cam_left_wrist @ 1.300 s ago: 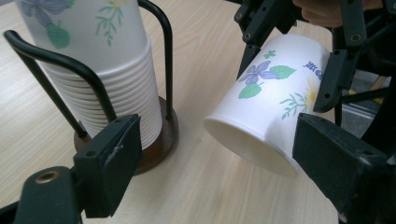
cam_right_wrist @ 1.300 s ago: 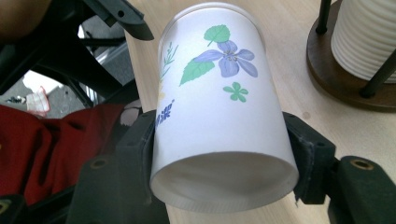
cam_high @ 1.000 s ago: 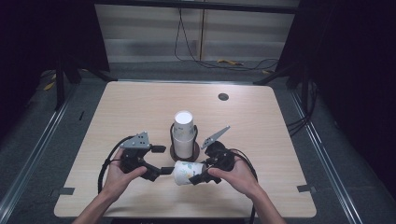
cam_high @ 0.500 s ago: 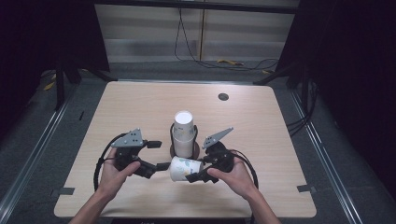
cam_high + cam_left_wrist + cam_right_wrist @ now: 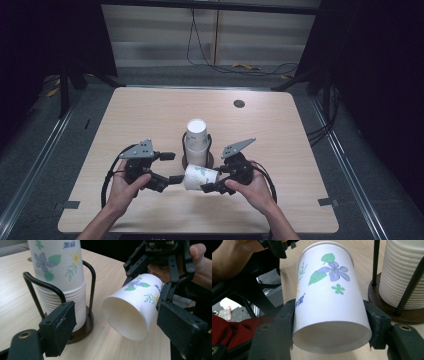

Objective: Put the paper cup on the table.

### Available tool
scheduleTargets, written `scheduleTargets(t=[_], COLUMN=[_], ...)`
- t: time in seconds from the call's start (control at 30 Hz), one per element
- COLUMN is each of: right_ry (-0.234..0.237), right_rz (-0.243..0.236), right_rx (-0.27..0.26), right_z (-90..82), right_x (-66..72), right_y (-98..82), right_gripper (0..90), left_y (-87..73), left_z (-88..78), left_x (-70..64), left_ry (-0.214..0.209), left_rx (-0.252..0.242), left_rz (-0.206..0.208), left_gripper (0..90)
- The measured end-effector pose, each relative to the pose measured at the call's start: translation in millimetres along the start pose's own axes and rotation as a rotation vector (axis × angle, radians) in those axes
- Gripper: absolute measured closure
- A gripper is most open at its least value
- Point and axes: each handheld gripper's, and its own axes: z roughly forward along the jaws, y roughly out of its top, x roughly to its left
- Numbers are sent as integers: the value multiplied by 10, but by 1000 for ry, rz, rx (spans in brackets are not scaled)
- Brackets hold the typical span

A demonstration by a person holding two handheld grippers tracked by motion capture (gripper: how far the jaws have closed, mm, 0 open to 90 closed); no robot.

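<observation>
A pale wooden tabletop [image 5: 150, 115] sat under the lights, a small dark round grommet [image 5: 239, 104] near its far right edge. Beyond it, cables [image 5: 210, 60] trailed across the grey floor [image 5: 70, 145] below a light wall panel [image 5: 160, 35]. Metal rails [image 5: 30, 175] ran along either side, darkness beyond.

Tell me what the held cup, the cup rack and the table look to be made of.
Cup: likely paper, matte white with printed flowers and a rolled rim.
Rack: thin black rods, probably painted metal, on a dark brown round base that looks like wood.
Table: pale wood-grain top, perhaps laminate; the streaked grain is the sign.
</observation>
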Motion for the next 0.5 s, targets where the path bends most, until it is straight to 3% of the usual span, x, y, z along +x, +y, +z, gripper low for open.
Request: scheduleTargets(t=[0.5], right_ry=[17], right_rz=[-40], right_rx=[-55], right_z=[-13], right_x=[25], right_y=[16], right_gripper=[370], left_y=[2], left_z=[-47], left_x=[17], left_ry=[-5], left_rx=[-25], left_rz=[-40], left_gripper=[157])
